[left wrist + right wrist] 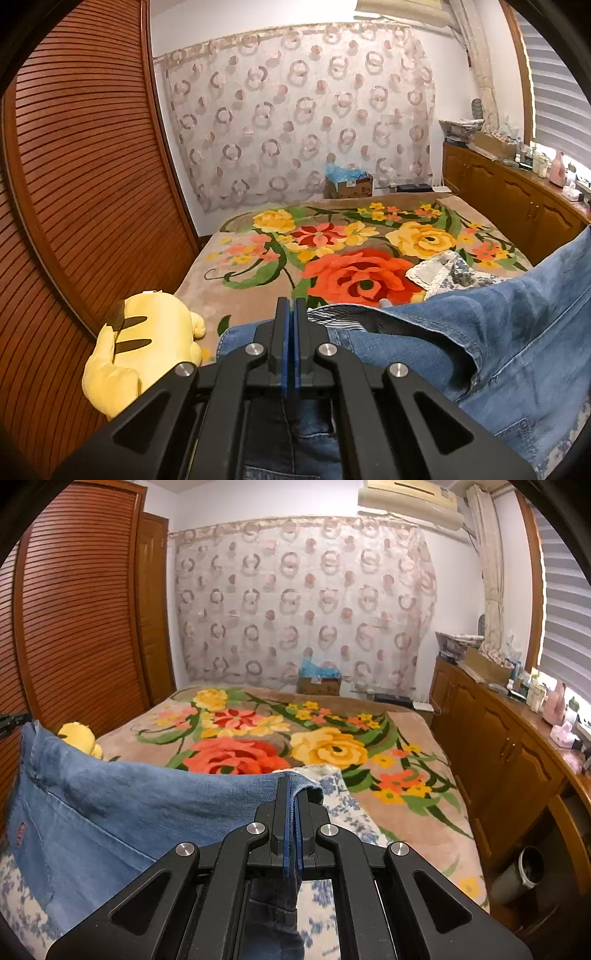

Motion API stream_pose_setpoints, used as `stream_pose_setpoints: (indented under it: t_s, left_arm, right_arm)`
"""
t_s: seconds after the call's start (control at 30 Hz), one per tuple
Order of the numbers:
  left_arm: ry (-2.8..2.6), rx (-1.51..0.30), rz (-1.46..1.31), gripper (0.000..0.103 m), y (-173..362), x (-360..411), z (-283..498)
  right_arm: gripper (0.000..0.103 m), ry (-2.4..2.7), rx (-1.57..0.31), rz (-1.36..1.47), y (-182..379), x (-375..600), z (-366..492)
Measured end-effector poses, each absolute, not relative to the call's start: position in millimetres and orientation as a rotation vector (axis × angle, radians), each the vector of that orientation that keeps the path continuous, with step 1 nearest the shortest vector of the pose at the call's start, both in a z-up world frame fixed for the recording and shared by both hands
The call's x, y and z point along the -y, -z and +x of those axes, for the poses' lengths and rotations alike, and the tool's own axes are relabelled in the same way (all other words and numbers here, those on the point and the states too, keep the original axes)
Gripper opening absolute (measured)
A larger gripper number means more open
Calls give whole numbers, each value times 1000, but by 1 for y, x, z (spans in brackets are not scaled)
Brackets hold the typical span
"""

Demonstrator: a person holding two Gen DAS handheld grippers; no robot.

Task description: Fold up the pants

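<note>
Blue denim pants (pixel 480 339) hang stretched between my two grippers above a bed. My left gripper (pixel 291 306) is shut on the waistband at the left end; the striped inner lining shows beside it. My right gripper (pixel 291 786) is shut on the denim edge (pixel 166 805) at the right end, with cloth pinched between the blue pads and hanging below. In the right wrist view the pants span leftward to the other gripper at the frame's left edge.
A floral blanket (pixel 332 753) covers the bed. A blue-and-white patterned cloth (pixel 443 271) lies under the pants. A yellow plush toy (pixel 144 339) sits at the bed's left edge by the slatted wardrobe (pixel 74 184). A wooden cabinet (pixel 498 738) runs along the right.
</note>
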State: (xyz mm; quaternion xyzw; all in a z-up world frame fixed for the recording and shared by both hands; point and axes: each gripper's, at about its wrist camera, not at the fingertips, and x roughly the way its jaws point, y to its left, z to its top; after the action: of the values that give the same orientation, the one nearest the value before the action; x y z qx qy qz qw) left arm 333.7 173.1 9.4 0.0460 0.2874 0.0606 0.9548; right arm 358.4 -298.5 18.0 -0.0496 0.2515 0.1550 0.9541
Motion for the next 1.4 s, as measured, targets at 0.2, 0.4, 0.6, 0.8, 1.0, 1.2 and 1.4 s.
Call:
stream_pose_setpoints:
  t_s: [0.2, 0.4, 0.6, 0.8, 1.0, 1.2, 1.4]
  left_arm:
    - [-133, -620, 88, 0, 8, -181, 365]
    - [-135, -657, 61, 0, 23, -186, 381]
    - [-132, -661, 87, 0, 23, -179, 376]
    - [-93, -673, 88, 11, 11, -175, 360]
    - [-4, -676, 81, 36, 6, -150, 335]
    - [101, -723, 53, 46, 17, -116, 319]
    - [157, -751, 53, 46, 32, -82, 300]
  right_arm:
    - [0, -298, -542, -106, -4, 290, 397]
    - [0, -286, -598, -133, 23, 284, 424]
    - [0, -279, -660, -136, 44, 278, 432]
    - [7, -284, -676, -111, 43, 281, 424]
    - [27, -294, -664, -117, 36, 280, 401]
    - [40, -311, -672, -97, 31, 285, 376]
    - [44, -335, -697, -91, 38, 292, 346]
